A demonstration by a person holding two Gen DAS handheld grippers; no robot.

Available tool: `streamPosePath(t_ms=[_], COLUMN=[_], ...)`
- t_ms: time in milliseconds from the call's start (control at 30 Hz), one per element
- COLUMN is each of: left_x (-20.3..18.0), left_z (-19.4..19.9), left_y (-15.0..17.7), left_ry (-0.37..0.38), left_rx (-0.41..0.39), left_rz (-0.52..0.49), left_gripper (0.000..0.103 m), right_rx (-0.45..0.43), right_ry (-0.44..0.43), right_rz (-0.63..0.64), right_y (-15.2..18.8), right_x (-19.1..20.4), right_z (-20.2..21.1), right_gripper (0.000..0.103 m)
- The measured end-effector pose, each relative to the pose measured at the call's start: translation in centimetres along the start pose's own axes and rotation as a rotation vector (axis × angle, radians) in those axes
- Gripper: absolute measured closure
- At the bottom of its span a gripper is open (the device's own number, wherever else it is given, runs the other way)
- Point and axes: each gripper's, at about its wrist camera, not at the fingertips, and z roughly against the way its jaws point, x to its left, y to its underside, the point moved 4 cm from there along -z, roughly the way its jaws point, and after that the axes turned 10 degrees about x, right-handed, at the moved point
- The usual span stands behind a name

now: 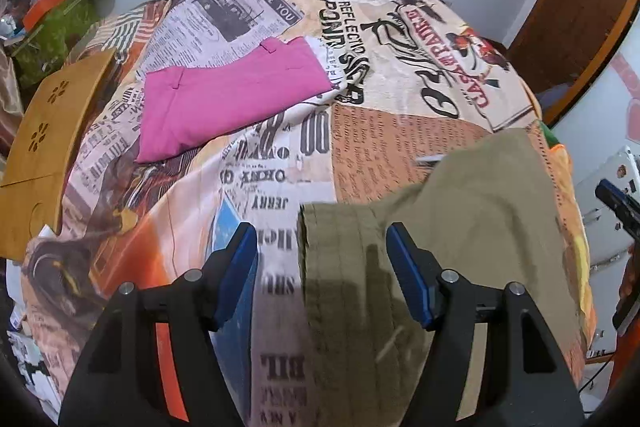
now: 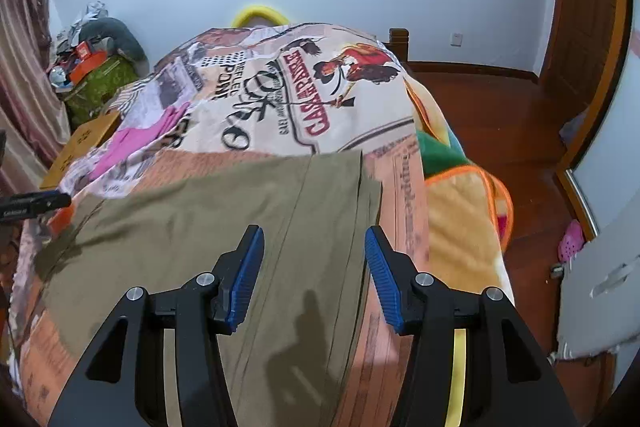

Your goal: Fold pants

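Note:
Olive-khaki pants (image 1: 460, 227) lie spread on a bed with a newspaper-print cover (image 1: 280, 155). My left gripper (image 1: 322, 247) is open and empty, hovering over the pants' left hem edge. My right gripper (image 2: 314, 251) is open and empty, hovering over the pants (image 2: 240, 227) near their right end, where the leg hems lie. The other gripper's tip shows at the right edge of the left wrist view (image 1: 616, 203) and at the left edge of the right wrist view (image 2: 32, 205).
Folded pink pants (image 1: 228, 99) lie further up the bed. A wooden lap table (image 1: 44, 147) sits at the bed's left side. A cluttered green box (image 2: 96, 79) stands by the wall. A yellow-orange blanket (image 2: 460, 219) hangs off the right side above wooden floor.

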Motion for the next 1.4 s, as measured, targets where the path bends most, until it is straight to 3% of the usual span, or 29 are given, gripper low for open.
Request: streamPosePath(t_ms=[333,600,667,800,867,1133,1400], left_x=[-0.3,-0.2,0.0,0.7,1.0,0.8,0.6], left_z=[-3.9,-6.0,-6.4,-6.9,-7.1,-6.3,-5.2], left_y=[-2.2,-2.1,-2.0,-1.8,-1.7,-1.7,-1.8], left_ry=[-0.018,-0.014,-0.004,0.015,0.019,-0.112,-0.098], left_rx=[0.059,0.075,0.077,0.064,0.060,-0.010,-0.004], left_rz=[-0.044,-0.028,-0.012,0.036,0.054,0.058,0.020], left_gripper=[0.031,0.024,0.022,0.018,0.018,0.018,0.018], right_rx=[0.082,0.148,0.156,0.161,0.155,0.121,0.183], right_ry=[0.006,0.005,-0.014,-0.018,0.000,0.172,0.226], right_rz=[-0.021,-0.074,-0.080,-0.050,-0.012,0.113,0.129], right_y=[-5.1,-6.1,-5.9,-5.7,-5.5,-4.6,-5.6], right_x=[-2.6,-4.3,-4.4,-3.8,-3.5,-2.3,-2.1], right_z=[-7.9,-13.4,-14.2,-14.6,-14.4,-14.2,-13.1], right_gripper=[0.054,0.054,0.063,0.088,0.094,0.099,0.093])
